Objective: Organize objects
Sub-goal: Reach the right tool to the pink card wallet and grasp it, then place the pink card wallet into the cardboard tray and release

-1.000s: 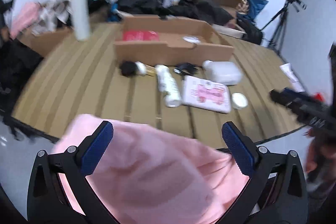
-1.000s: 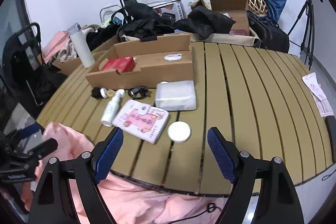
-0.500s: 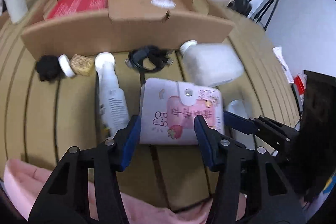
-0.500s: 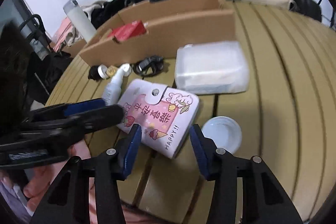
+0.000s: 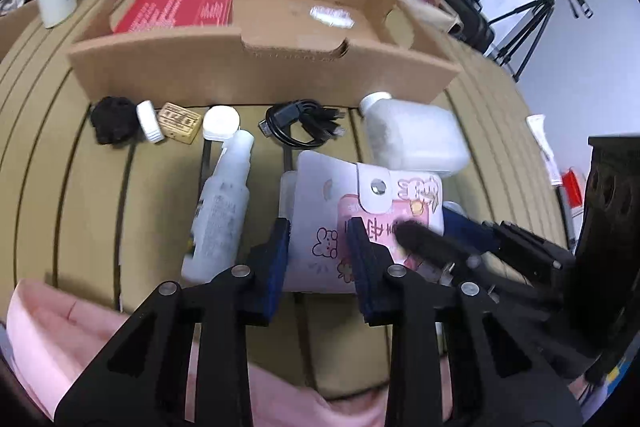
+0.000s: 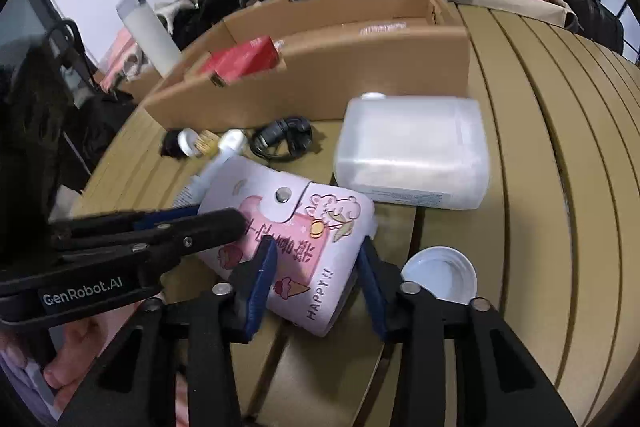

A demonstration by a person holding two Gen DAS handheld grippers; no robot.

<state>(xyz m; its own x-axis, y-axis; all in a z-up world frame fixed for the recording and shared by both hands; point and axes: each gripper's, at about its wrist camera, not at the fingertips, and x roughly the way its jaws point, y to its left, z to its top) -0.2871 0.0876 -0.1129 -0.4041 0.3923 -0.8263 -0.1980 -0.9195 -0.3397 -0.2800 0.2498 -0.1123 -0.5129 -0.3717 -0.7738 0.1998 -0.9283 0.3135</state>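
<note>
A pink and white snap wallet with cartoon prints lies on the slatted table, just in front of both grippers. My left gripper is shut on its near left corner, and its black fingers also cross the right wrist view. My right gripper holds the near right corner, the one printed "HAPPY!!". Its jaws are still closing, with the pads against the wallet. It enters the left wrist view from the right.
Behind the wallet are a white spray bottle, a coiled black cable, a translucent jug and a white lid. A cardboard tray holds a red box. Pink cloth drapes the near edge.
Both grippers dropped toward the table and moved in on the wallet. Their jaws went from wide open to closed around its two near corners.
</note>
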